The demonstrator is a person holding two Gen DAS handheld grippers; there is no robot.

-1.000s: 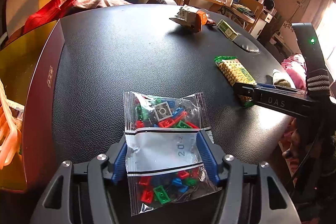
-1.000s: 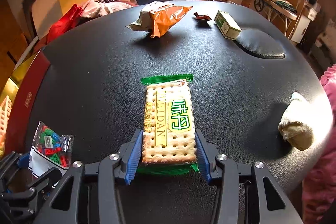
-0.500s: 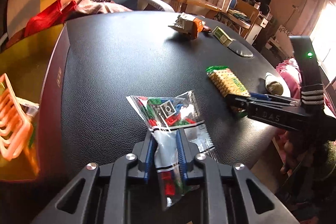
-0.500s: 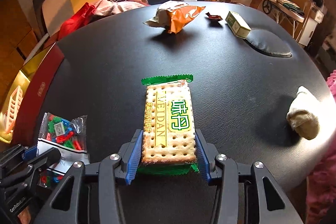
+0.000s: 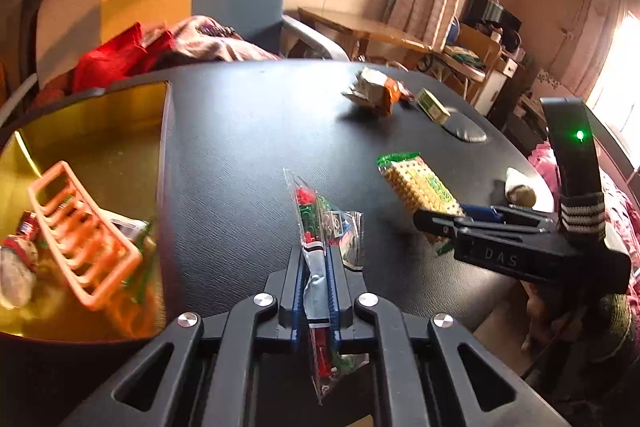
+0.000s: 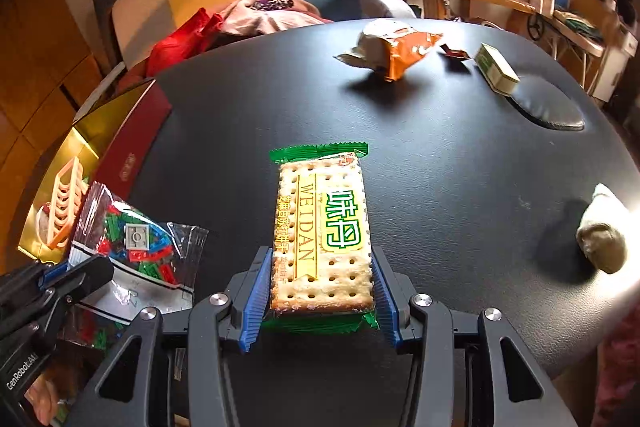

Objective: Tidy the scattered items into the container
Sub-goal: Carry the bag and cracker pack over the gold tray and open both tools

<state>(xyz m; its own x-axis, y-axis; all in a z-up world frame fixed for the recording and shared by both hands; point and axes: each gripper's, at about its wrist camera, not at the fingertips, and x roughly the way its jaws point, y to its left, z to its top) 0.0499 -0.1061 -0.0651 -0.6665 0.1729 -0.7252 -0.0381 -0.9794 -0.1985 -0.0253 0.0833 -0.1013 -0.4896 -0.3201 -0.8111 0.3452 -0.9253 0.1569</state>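
Observation:
My left gripper is shut on a clear bag of coloured toy bricks, lifted off the black table and turned on edge; the bag also shows in the right wrist view. My right gripper is shut on a green pack of crackers, also seen in the left wrist view. The gold-lined red box lies at the left of the table and holds an orange plastic rack and small packets; it also shows in the right wrist view.
On the far table lie an orange-and-white snack bag, a small green box, a tiny red wrapper, a black oval pad. A rolled sock lies at the right edge. Clothes and a chair stand behind.
My left gripper closed on the brick bag, lifted it and swung left toward the box, which now shows more fully. My right gripper kept its hold on the crackers.

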